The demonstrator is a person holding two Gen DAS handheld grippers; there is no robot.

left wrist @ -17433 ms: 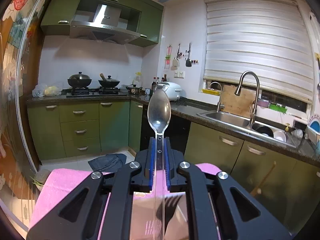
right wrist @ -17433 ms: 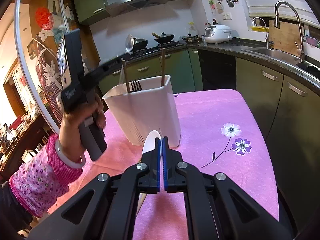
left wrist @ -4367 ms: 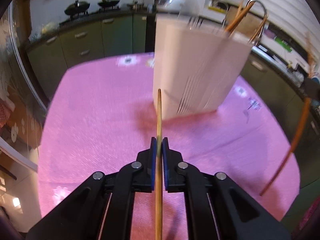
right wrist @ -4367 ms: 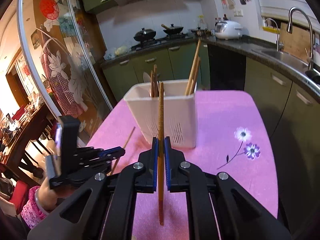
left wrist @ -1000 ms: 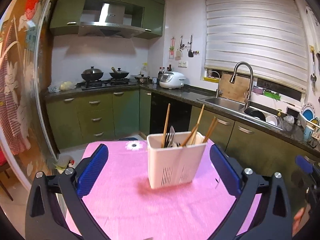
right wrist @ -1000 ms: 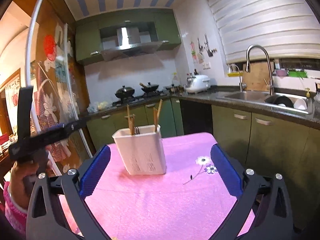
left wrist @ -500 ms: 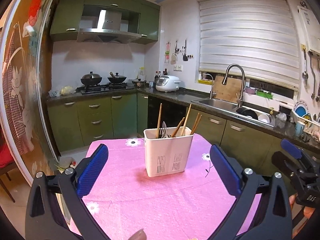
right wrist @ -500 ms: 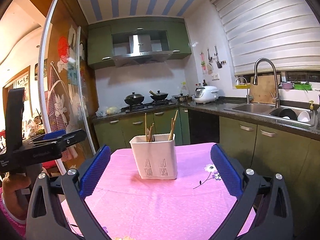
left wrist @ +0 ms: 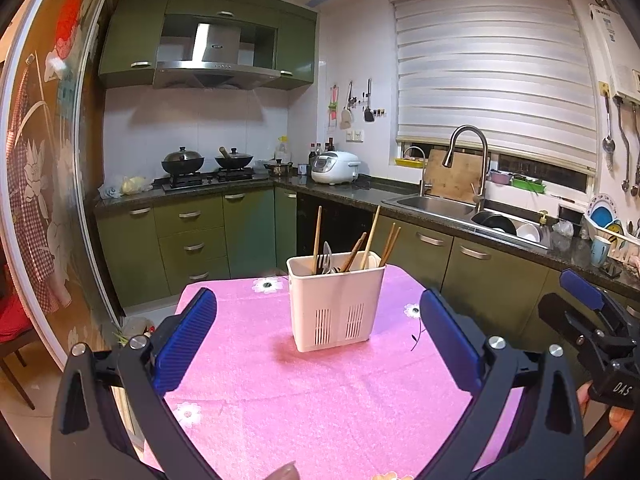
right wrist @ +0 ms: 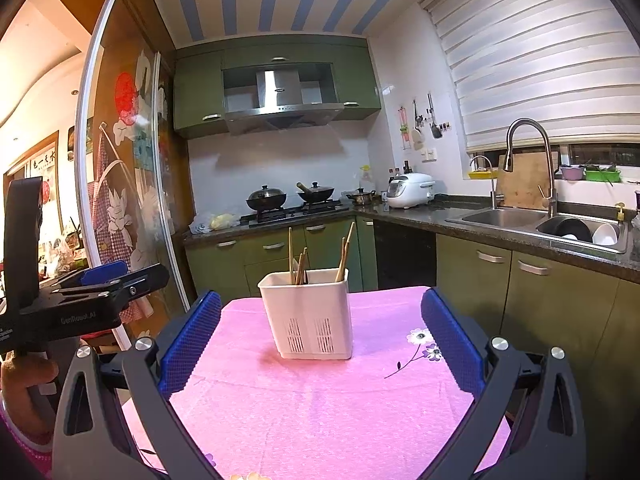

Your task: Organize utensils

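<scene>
A white slotted utensil holder stands upright on the pink tablecloth. Several wooden chopsticks and a metal spoon stick up out of it. My left gripper is open, held back from the holder, with nothing between its blue pads. My right gripper is also open and holds nothing, at a similar distance. Each gripper shows at the edge of the other's view, held by a hand.
Green cabinets and a dark counter run behind the table, with a stove and pots, a rice cooker and a sink with a tall tap. A glass sliding door stands to the left.
Both grippers have drawn a little farther back from the holder over the last second, so it looks smaller. Both stay open, with nothing in them.
</scene>
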